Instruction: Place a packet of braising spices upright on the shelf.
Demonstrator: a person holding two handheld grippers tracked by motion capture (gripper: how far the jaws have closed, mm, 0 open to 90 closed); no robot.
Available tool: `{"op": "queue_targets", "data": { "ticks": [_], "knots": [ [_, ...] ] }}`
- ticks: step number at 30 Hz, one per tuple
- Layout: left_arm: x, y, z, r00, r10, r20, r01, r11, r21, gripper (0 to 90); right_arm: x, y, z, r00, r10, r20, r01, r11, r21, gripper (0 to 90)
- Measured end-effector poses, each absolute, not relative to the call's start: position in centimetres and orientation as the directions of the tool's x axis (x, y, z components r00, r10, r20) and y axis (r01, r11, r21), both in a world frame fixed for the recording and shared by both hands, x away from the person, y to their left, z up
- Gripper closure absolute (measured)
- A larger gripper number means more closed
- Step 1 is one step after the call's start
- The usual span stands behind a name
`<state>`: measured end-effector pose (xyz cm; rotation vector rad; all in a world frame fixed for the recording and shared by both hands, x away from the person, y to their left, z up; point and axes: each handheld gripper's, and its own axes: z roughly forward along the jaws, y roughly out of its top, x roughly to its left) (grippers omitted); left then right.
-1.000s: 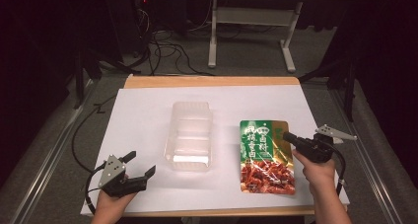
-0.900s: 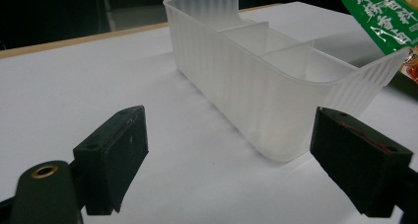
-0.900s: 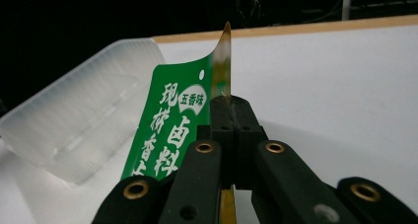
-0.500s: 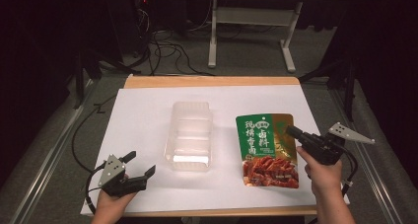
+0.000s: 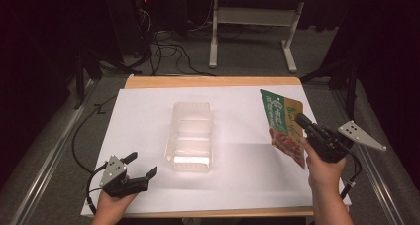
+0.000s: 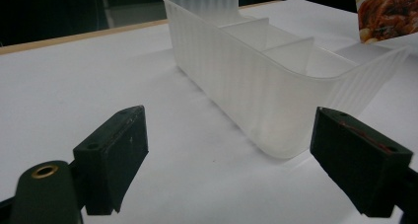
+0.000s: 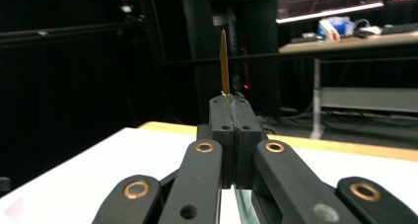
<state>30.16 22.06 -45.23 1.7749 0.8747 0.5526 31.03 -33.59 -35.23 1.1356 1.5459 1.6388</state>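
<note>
White paper covers the table (image 5: 148,81), and dark floor with cables lies beyond it. I take the tray (image 5: 190,136), clear and split into compartments, as my landmark at mid-table.

Since a second ago the pouch (image 5: 283,126) has changed most. Then it lay flat on the paper just right of the tray, with my right gripper (image 5: 300,120) at its right edge. Half a second ago it had begun to tip. Now it is lifted off the paper and tilted up on edge, farther right of the tray than before, near the table's right side. My right hand (image 5: 324,173) has risen with it. The tray has not shifted, and my left gripper (image 5: 141,166) sits where it was, in front of the tray and to its left.

My right gripper's jaws are closed tight on the pouch; in the right gripper view the pads meet with the pouch (image 7: 224,61) standing edge-on straight up out of them. The right forearm comes in from the near edge, right of the tray, the gripper pointing away and slightly toward the tray.

My left gripper (image 6: 226,160) rests low over the paper with its jaws wide apart and nothing between them, aimed at the tray's (image 6: 256,76) near end. The left hand (image 5: 111,205) holds it at the table's near edge.
</note>
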Motion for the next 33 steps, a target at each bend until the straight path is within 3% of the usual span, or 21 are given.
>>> {"op": "queue_targets", "data": {
  "ticks": [24,33],
  "knots": [
    [30.0,21.9,-45.0,0.654,0.756,-0.025,0.282,-0.213,0.935,15.3,25.8,-36.1,-36.8,-0.354,0.929,0.107,0.161,-0.053,0.986,90.0],
    [30.1,21.5,-45.1,0.662,0.749,-0.019,0.286,-0.229,0.931,15.3,24.9,-37.6,-37.9,-0.328,0.936,0.129,0.179,-0.072,0.981,87.3]
  ]
}}
